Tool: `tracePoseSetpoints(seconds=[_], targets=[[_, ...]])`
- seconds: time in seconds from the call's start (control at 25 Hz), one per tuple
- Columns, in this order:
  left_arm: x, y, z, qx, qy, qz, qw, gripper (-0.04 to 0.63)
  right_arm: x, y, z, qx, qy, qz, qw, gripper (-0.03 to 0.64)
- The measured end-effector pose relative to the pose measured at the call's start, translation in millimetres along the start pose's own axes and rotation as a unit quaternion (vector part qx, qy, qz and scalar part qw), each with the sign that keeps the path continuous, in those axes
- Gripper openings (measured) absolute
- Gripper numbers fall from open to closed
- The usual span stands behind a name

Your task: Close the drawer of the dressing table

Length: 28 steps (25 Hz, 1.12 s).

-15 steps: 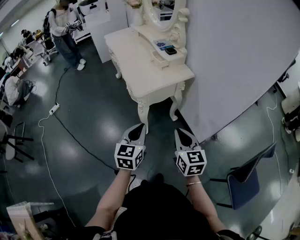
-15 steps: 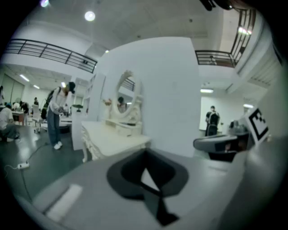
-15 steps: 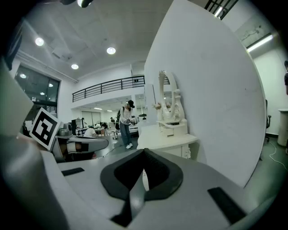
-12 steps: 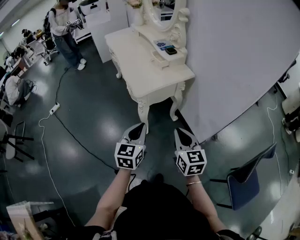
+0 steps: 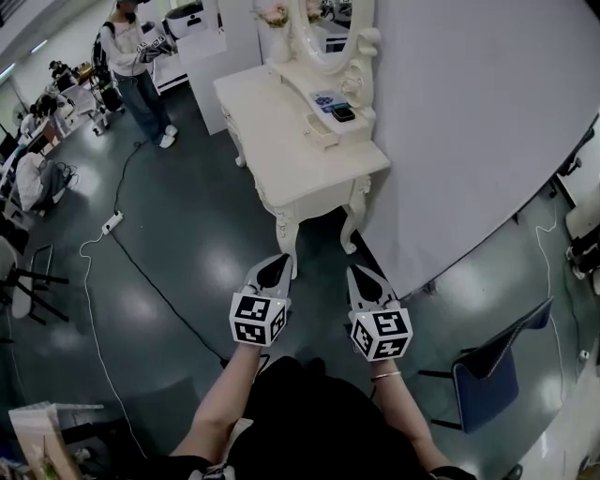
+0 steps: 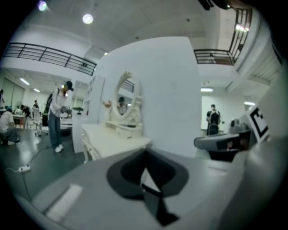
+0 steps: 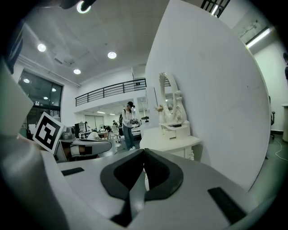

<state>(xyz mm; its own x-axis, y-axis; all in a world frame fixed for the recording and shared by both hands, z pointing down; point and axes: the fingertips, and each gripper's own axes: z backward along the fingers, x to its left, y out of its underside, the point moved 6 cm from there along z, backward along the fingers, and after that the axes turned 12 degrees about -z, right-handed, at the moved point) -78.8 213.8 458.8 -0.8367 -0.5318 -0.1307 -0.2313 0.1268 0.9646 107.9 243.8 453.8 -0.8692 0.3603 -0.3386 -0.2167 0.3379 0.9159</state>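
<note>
Both clenched: left hand-held gripper (image 5: 277,262) and right hand-held gripper (image 5: 361,275), apart from dressing table (image 5: 279,120), drawer (image 5: 322,135) seemingly ajar

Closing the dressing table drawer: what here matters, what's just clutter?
Job:
- dressing table
- small drawer, pulled out on the tabletop
- left claw and right claw, both shut and empty

Lying about:
- blue chair
- power strip on the floor
- dark gadget by the mirror

The dressing table (image 5: 281,131) has its mirror (image 5: 325,28) cut off above.
</note>
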Motion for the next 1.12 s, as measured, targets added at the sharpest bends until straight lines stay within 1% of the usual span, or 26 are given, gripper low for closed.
tracePoseSetpoints(seconds=[0.24, 0.48, 0.6, 0.68, 0.92, 1.12], targets=[[6, -2, -7, -0.003, -0.016, 0.000, 0.9999, 0.006, -3, -3, -2, -0.001, -0.006, -0.002, 1.000, 0.005], [9, -7, -17, -0.001, -0.016, 0.000, 0.9999, 0.014, -12, -6, -3, 0.001, -0.006, -0.007, 1.000, 0.005], [14, -9, -27, 0.000, -0.018, 0.000, 0.9998, 0.048, -16, -6, -9, 0.002, -0.004, -0.011, 1.000, 0.005], [19, -9, -36, 0.002, -0.017, 0.000, 0.9999, 0.061, -20, -6, -15, 0.003, -0.004, -0.013, 1.000, 0.005], [30, -7, -67, 0.006, -0.003, 0.005, 1.0000, 0.075, -37, -11, -34, 0.010, 0.006, -0.029, 1.000, 0.005], [53, -9, -101, 0.005, 0.005, 0.003, 1.0000, 0.093, -50, -22, -67, 0.007, 0.015, -0.031, 0.999, 0.005]])
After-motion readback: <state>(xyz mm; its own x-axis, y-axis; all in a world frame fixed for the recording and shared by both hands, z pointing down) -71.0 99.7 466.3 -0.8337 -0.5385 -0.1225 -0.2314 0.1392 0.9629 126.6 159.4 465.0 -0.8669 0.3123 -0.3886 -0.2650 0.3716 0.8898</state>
